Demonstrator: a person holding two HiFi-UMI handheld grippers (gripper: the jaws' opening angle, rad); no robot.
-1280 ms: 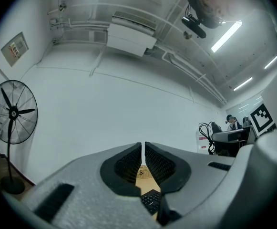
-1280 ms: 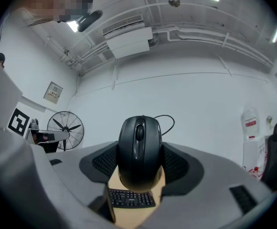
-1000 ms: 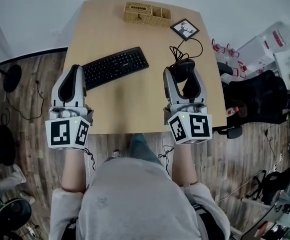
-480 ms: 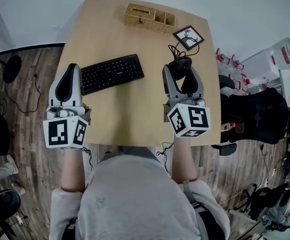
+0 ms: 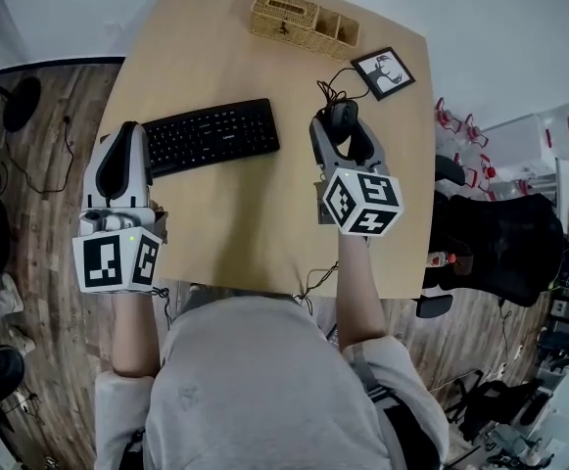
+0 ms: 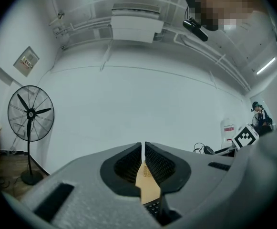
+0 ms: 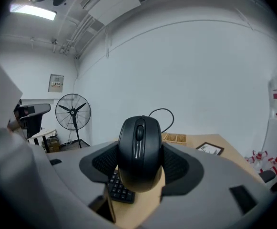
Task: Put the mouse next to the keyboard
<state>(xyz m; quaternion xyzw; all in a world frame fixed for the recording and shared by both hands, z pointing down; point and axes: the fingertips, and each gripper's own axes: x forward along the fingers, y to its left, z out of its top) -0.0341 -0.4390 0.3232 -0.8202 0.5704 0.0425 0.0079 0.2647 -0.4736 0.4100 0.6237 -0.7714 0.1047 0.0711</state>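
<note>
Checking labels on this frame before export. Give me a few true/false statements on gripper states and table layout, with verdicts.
1. The right gripper is closed on the mouse. True.
2. The left gripper holds the keyboard. False: its jaws are together with nothing between them, and the keyboard lies on the table.
3. The wicker basket sits at the table's far edge. True.
4. The picture frame lies to the left of the keyboard. False: it lies to the right, near the far right corner.
5. The mouse is wireless. False: a cable runs from it.
</note>
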